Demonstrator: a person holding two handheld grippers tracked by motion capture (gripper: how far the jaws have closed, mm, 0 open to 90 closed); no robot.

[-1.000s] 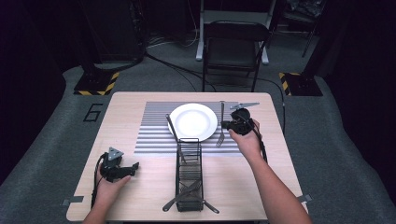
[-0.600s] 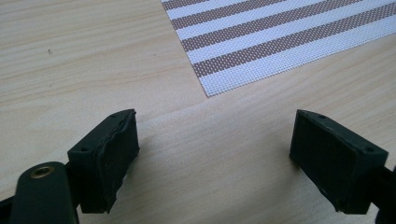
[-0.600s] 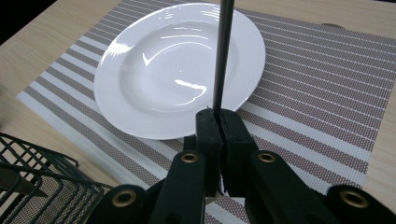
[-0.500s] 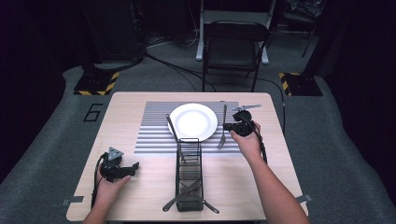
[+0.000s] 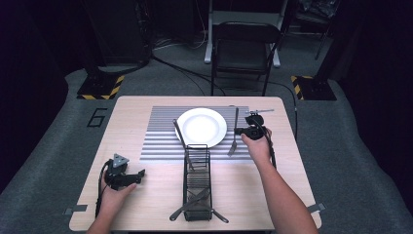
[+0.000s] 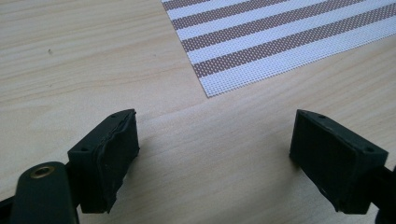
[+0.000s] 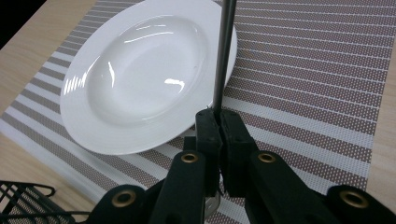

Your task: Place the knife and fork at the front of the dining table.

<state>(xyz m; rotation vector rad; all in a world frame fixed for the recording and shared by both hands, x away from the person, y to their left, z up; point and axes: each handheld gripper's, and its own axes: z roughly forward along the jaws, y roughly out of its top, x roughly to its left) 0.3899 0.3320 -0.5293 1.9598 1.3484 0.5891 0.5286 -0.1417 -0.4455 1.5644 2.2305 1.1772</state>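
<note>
At the near left of the desk [image 5: 146, 105], the left claw [image 5: 141, 173] rests with jaws wide apart and empty. Further, beside the white plate [image 5: 201, 126] on the striped mat [image 5: 160, 141], the right claw [image 7: 218, 122] is clamped on a fork [image 5: 234, 134] by its thin handle. The fork looks light, stiff and slippery, so gripping mid-handle seems safest.

You have one white plate [image 5: 201, 126], one striped placemat [image 5: 160, 141], one black wire caddy [image 5: 197, 183], and three visible utensils: one fork [image 5: 234, 132], one beside the plate, one in the caddy.
</note>
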